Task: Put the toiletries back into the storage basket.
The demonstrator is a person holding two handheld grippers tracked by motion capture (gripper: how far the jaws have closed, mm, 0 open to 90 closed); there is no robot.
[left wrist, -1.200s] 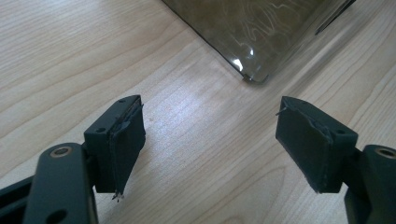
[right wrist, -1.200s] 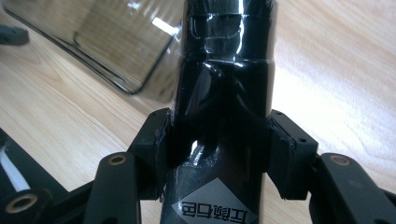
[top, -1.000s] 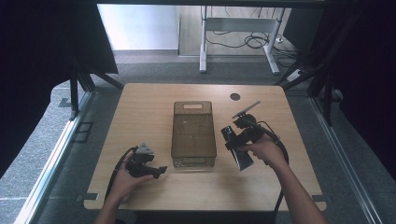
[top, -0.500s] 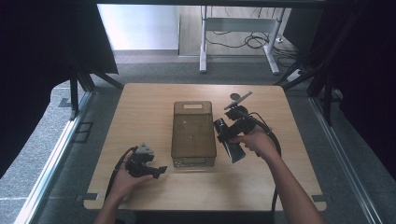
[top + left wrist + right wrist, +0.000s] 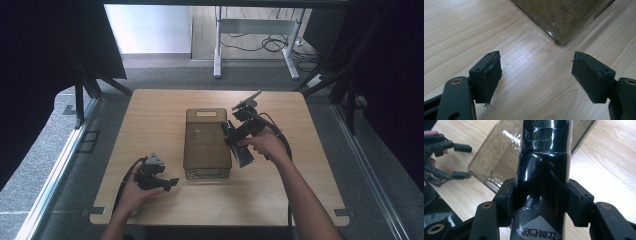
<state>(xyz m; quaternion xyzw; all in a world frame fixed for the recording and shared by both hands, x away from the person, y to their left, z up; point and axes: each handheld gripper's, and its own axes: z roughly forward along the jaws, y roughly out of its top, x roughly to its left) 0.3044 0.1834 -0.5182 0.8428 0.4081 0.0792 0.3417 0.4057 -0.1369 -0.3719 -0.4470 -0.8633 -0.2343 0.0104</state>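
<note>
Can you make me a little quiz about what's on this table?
1. True or false: the right hand-held gripper is clamped on a shiny black packet.
2. Where does the see-through brown bin stand? A) mid-table B) on the floor C) on a chair
3. Fill in: the left hand-held gripper has its jaws ____ above the wooden table.

Key: 1 true; 2 A; 3 open, nothing between them.

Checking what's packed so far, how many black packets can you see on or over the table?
1. The black packet is clamped in the right tongs, held just right of the clear brown bin. The bin's tinted walls look empty, though something flat inside could be missed.
</note>
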